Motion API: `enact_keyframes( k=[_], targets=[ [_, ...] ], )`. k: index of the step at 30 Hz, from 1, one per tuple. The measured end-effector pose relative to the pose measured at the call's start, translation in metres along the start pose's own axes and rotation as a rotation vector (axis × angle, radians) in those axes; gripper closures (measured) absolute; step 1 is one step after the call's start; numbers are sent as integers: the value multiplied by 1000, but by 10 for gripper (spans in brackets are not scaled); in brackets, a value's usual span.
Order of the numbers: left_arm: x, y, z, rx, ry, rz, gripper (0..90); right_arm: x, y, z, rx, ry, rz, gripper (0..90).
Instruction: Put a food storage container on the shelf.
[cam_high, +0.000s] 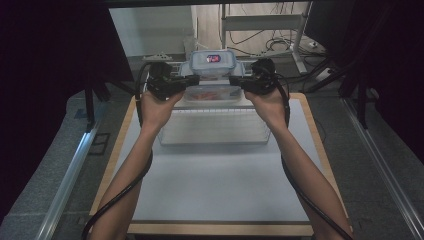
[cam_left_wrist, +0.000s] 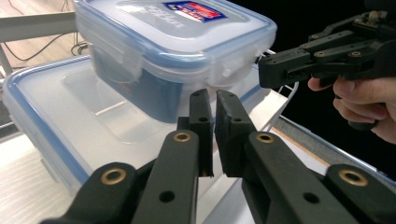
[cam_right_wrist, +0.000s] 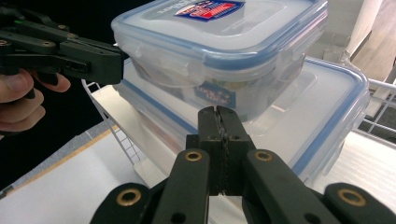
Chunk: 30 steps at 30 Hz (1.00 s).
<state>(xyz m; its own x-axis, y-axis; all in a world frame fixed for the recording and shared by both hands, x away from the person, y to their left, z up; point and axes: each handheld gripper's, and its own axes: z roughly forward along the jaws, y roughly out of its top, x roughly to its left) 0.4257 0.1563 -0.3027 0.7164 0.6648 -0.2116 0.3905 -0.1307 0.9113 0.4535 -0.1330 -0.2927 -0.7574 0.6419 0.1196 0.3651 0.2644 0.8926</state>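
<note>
A small container (cam_high: 213, 64) with a blue-rimmed clear lid and a red and blue label is seen stacked on a larger flat container (cam_high: 212, 95), which lies at the far edge of the table (cam_high: 220, 190), at the far end of a white wire rack (cam_high: 215, 131). The left gripper (cam_high: 192, 80) is held at the small container's left side and the right gripper (cam_high: 236, 80) at its right side, each just beside a lid clasp. In the left gripper view the jaws are seen nearly together, a thin gap left between them and nothing gripped. In the right gripper view the jaws are pressed fully together, also on nothing. Whether either tip touches the container cannot be told.
</note>
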Motion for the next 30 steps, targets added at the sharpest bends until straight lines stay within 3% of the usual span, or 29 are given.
enact_keyframes(
  k=[9, 22, 30],
  targets=[
    [-13, -7, -6, -10, -2, 40, 704, 8, -5, -6, 4, 33, -31, 798],
    [-27, -40, -13, -11, -37, 63, 493, 10, -32, -25, -20, 81, -34, 673],
    [-29, -59, -21, -23, -43, 67, 429, 10, -47, -31, -16, 83, -37, 619]
  ],
)
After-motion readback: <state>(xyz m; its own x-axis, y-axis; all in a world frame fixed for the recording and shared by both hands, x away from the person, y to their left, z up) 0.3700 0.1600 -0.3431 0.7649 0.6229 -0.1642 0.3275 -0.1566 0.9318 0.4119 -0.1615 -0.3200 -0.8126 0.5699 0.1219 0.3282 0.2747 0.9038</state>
